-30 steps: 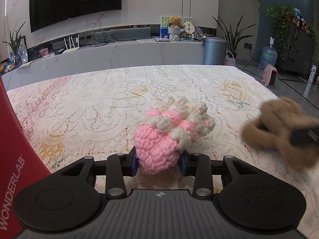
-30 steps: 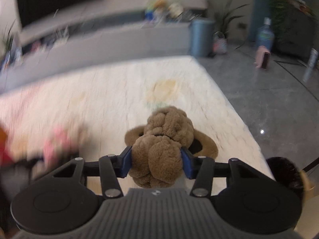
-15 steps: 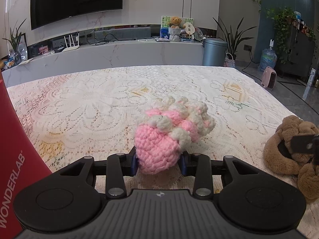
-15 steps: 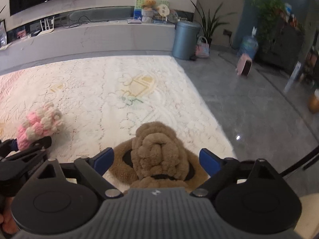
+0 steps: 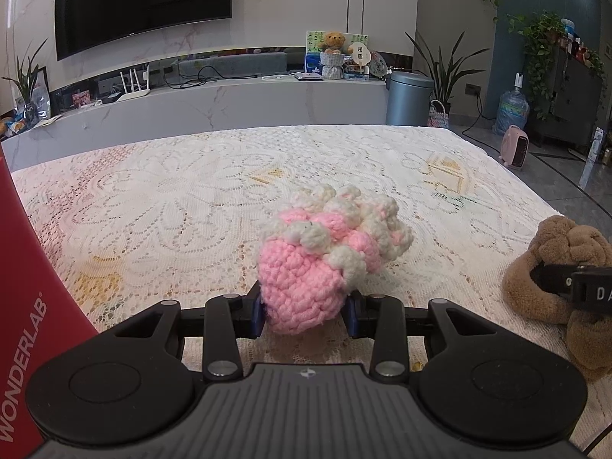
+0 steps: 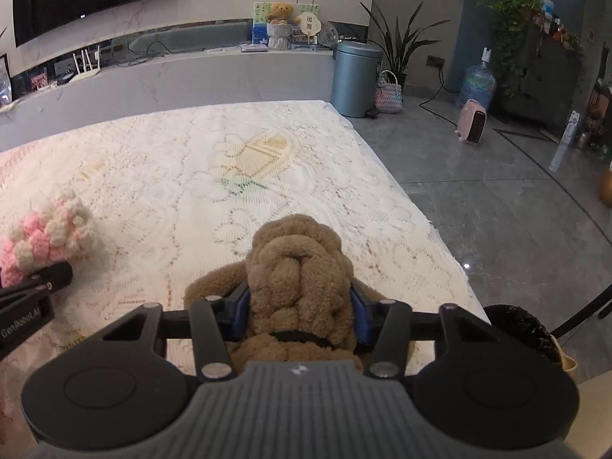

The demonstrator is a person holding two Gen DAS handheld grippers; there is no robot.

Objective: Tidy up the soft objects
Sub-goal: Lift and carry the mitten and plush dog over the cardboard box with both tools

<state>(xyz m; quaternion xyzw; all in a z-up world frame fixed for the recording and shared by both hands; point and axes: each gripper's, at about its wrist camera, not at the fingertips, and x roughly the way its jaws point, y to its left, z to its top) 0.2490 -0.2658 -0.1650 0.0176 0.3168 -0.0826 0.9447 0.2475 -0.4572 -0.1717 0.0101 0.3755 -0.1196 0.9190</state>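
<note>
Toys sit on the lace cloth (image 5: 172,199): my left gripper (image 5: 306,311) clamps the pink crochet toy (image 5: 321,264), and my right gripper (image 6: 300,311), its jaws just closing, squeezes the brown plush (image 6: 298,267) near the cloth's right edge.

Both hand-held grippers (image 5: 306,311) (image 6: 300,315) clamped, angled downward

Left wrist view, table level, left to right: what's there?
Red WONDERLAB item → pink-and-white crochet toy, clamped in the left gripper → brown plush toy with the right gripper's finger on it.
</note>
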